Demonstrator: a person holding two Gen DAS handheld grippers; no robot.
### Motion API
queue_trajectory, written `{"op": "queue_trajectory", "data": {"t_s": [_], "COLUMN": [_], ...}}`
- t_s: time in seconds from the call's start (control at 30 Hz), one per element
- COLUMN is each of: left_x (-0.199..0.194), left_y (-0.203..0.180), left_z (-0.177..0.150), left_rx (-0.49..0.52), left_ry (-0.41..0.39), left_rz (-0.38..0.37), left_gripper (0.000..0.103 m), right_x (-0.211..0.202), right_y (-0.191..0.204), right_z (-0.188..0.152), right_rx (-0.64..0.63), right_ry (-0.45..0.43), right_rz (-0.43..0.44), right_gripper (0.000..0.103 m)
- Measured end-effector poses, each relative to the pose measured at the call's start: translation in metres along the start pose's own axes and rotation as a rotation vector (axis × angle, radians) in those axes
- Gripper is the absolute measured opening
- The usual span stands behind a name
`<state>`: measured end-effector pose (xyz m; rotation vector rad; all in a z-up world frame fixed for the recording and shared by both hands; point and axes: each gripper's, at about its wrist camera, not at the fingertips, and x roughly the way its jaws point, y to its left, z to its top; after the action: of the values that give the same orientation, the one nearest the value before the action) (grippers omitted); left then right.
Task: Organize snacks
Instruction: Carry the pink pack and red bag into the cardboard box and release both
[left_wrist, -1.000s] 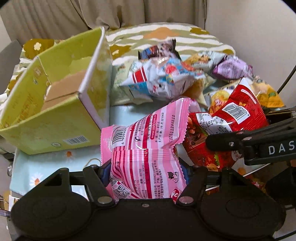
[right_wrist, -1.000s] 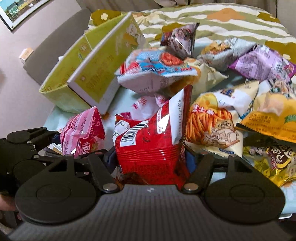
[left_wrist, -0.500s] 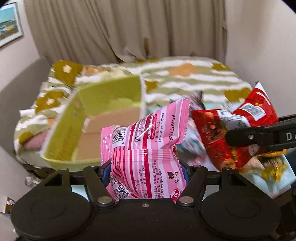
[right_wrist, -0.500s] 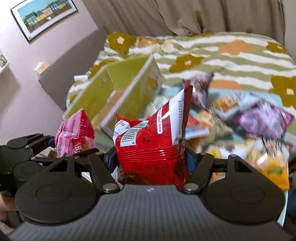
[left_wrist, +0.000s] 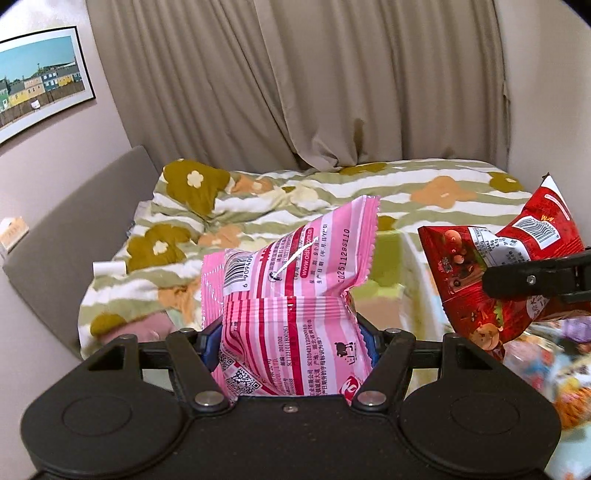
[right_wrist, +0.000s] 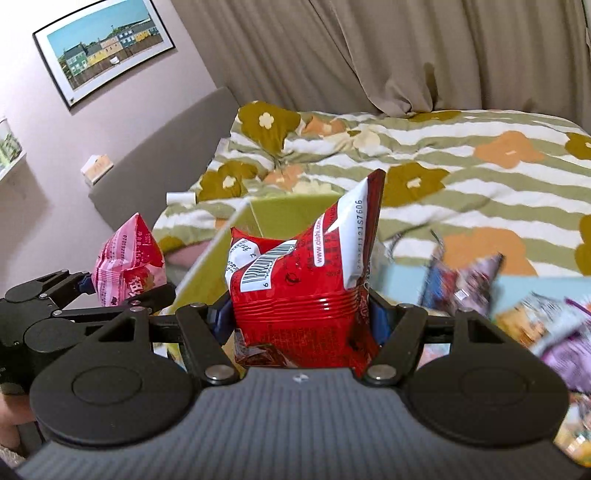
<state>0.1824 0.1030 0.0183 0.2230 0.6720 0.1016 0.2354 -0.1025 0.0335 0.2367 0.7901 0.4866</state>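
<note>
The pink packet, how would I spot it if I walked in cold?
Find the bed with the flowered striped quilt; in front of it stands a yellow-green box. Just left of that box the left gripper pinches the pink packet in mid-air. It is pink-and-white striped, while the red packet beside it is solid glossy red.

Beige curtains (left_wrist: 332, 85) cover the far wall in full-length folds. A framed picture of coloured houses (right_wrist: 105, 48) hangs on the pale pink left wall (left_wrist: 48, 173). A bed with grey headboard (right_wrist: 159, 147) carries a green-striped floral duvet (right_wrist: 461, 166).
</note>
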Motion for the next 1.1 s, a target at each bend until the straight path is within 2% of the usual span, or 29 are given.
{"op": "queue_trajectory", "data": {"t_s": [0.13,0.33,0.53,0.67,0.73,0.77,1.1], "left_x": [0.040,0.108,0.167,0.196,0.205,0.205,0.182], "left_y": [0.017,0.028,0.016,0.009,0.009,0.010,0.042], "left_z": [0.016,0.024,0.020,0.015,0.013,0.012,0.009], "left_rx": [0.035,0.078,0.163,0.200,0.196,0.189,0.109], "left_ry": [0.025,0.097,0.156,0.191,0.203,0.200,0.184], "left_rz": [-0.005,-0.078,-0.131,-0.154,-0.172,-0.179,-0.212], "left_gripper": [0.072,0.072,0.072,0.074,0.091,0.103,0.103], "right_x": [0.042,0.102,0.143,0.156,0.162,0.164,0.180], "right_y": [0.019,0.032,0.023,0.011,0.007,0.006,-0.001], "right_z": [0.028,0.054,0.057,0.053,0.053,0.053,0.054], "right_rx": [0.043,0.111,0.161,0.199,0.208,0.210,0.193], "right_ry": [0.003,0.012,0.041,0.057,0.067,0.072,0.109], "right_rz": [-0.038,-0.159,-0.248,-0.283,-0.294,-0.299,-0.280], "right_gripper": [0.084,0.084,0.084,0.084,0.084,0.084,0.084]}}
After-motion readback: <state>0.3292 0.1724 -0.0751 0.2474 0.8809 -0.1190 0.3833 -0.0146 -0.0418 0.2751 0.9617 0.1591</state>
